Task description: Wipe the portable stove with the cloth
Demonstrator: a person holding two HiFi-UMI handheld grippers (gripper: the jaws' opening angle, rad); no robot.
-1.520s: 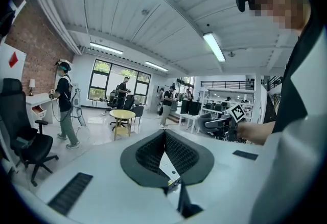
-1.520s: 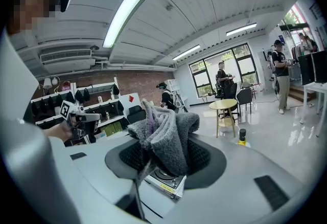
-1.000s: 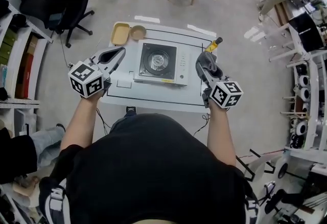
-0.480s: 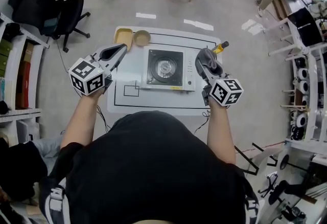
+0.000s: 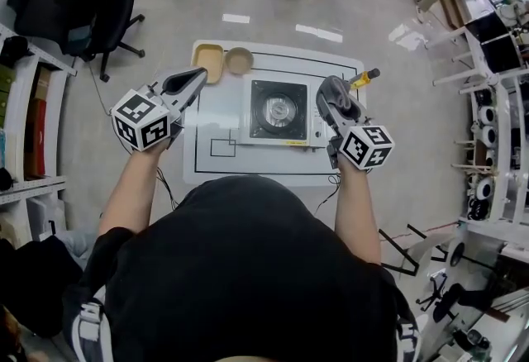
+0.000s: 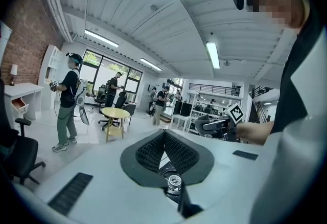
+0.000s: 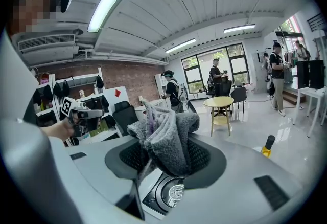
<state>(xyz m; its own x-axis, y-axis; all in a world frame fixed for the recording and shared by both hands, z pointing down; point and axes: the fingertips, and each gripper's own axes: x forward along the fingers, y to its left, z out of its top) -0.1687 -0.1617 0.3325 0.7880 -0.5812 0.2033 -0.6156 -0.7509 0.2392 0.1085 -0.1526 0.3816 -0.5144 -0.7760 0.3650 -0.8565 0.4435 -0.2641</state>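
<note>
One white counter [image 5: 216,170] with black outline markings carries everything listed and lies below both tools.

Portable stove [image 5: 281,111]: stands on the counter between the two tools, its right edge just beside the right hand-held gripper [image 5: 329,90] and well apart from the left hand-held gripper [image 5: 198,73].

Left hand-held gripper: jaws pressed together with nothing between them, held over the counter's left edge.

Right hand-held gripper: jaws pinching the cloth [image 7: 167,138], a grey bunch that stands up out of the jaws. It is raised, not touching the stove.

Yellow tray [image 5: 207,61]: on the counter just ahead of the left hand-held gripper's tip.

Round bowl [image 5: 239,60]: touching or just beside the tray, ahead and to the right of the left hand-held gripper.

Yellow bottle [image 5: 364,77] with a dark cap: lying ahead and to the right of the right hand-held gripper, near the counter's corner.
</note>
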